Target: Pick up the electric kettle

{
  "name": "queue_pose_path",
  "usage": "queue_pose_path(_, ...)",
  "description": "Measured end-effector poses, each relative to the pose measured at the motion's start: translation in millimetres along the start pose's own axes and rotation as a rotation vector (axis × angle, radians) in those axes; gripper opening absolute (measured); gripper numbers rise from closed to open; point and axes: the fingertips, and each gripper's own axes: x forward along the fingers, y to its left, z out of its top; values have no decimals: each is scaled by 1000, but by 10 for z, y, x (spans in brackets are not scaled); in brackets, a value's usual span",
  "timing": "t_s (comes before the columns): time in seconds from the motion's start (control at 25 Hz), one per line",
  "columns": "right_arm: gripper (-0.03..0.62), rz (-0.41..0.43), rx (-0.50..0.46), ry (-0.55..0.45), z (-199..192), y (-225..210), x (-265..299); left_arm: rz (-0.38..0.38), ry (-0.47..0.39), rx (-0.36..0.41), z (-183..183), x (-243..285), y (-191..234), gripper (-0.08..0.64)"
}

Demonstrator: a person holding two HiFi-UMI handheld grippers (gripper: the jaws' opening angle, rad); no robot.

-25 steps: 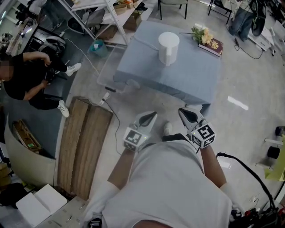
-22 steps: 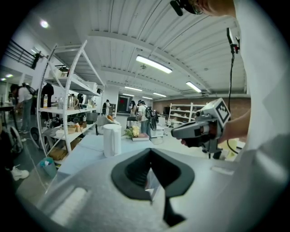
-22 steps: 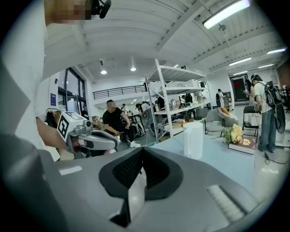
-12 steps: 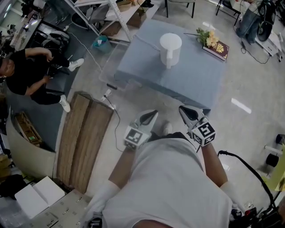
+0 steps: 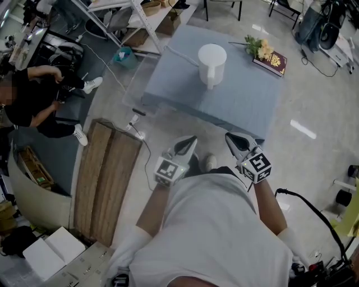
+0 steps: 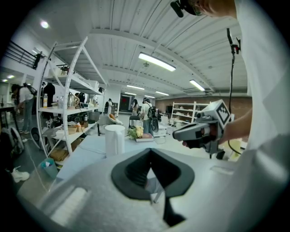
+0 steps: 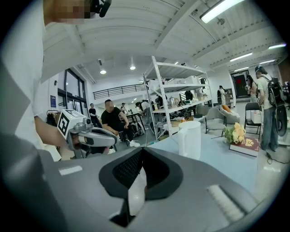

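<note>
The white electric kettle (image 5: pixel 212 60) stands upright on the blue-grey table (image 5: pixel 235 98), with its handle toward me. Both grippers are held side by side in front of my body, short of the table's near edge and well away from the kettle. My left gripper (image 5: pixel 190 141) has its jaws shut with nothing between them. My right gripper (image 5: pixel 231 138) is also shut and empty. In the left gripper view the kettle (image 6: pixel 114 139) shows beyond the gripper (image 6: pixel 151 151), left of centre. In the right gripper view the kettle (image 7: pixel 189 138) stands beyond the gripper (image 7: pixel 142 150), to the right.
A bunch of flowers (image 5: pixel 255 45) and a book (image 5: pixel 268 59) lie at the table's far right corner. A white shelf rack (image 5: pixel 140 14) stands far left. A seated person (image 5: pixel 28 103) is at the left. Wooden boards (image 5: pixel 106 185) and a cable (image 5: pixel 314 216) lie on the floor.
Both grippers have edged a little toward the table's near edge, still side by side with jaws unchanged. The kettle has not moved on the table.
</note>
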Motion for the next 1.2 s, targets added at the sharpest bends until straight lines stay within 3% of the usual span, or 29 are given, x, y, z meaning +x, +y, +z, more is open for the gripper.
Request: queue_pose_path(1.2,5,-195,88,-23,548,-738,1178,-226,41,80,305,688,1509,0)
